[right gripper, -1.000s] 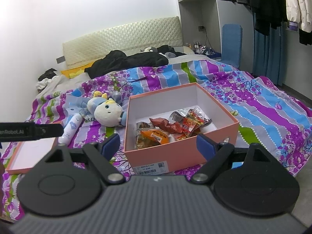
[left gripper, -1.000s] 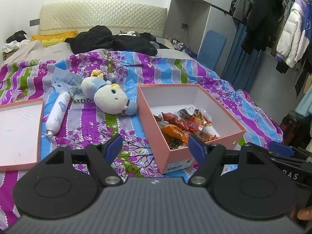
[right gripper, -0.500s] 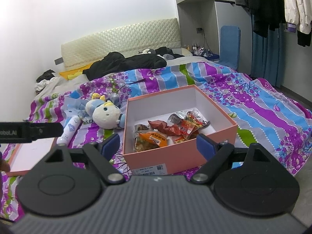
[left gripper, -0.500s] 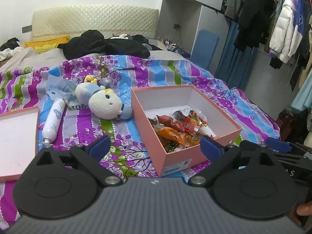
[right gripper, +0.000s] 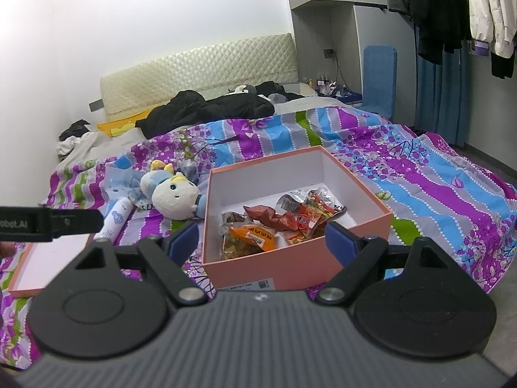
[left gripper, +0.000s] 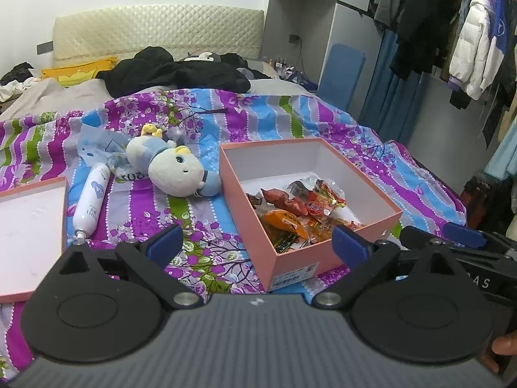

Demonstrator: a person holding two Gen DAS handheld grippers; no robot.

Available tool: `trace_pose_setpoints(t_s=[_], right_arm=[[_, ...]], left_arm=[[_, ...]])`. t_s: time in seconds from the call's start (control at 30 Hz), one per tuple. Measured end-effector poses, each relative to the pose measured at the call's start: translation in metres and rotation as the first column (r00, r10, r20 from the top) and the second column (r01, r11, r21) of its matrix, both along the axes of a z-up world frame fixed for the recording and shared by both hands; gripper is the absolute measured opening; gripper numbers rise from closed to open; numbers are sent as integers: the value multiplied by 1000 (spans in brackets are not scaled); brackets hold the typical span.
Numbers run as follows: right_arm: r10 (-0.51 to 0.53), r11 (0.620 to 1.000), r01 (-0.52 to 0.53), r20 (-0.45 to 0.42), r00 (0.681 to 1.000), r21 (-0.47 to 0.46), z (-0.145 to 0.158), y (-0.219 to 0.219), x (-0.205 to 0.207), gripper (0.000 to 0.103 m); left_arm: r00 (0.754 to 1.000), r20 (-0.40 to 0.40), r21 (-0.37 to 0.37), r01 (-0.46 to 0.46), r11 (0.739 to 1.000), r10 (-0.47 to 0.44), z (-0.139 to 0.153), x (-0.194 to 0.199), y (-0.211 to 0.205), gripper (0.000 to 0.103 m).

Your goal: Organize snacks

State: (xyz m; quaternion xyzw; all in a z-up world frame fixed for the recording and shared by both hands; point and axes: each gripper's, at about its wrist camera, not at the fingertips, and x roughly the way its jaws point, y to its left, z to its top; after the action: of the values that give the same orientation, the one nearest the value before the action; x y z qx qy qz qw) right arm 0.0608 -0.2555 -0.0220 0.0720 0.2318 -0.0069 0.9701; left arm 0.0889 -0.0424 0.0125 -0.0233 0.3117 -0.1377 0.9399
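Snacks [left gripper: 300, 213] are sitting piled in the near half of the open pink box [left gripper: 245, 207] on the bed [left gripper: 284, 119], lid [left gripper: 29, 223] lying off left, so both the left hand-held gripper [left gripper: 257, 245] and the right hand-held gripper [right gripper: 261, 242] are hovering spread wide and empty, probably lining up for the lid.

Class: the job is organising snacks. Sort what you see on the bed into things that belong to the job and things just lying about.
Belongs to the job:
pink box
snack packets
box lid

Lying about:
plush toy
white bottle
black clothes
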Motion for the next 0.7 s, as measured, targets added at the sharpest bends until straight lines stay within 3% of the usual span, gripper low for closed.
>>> trace_pose_setpoints(t_s=[0.7], right_arm=[[1,1000,-1,2,1000,2,3,-1,3,87]], left_arm=[[1000,2,0,10,1000,-10,6,2,-1,100]])
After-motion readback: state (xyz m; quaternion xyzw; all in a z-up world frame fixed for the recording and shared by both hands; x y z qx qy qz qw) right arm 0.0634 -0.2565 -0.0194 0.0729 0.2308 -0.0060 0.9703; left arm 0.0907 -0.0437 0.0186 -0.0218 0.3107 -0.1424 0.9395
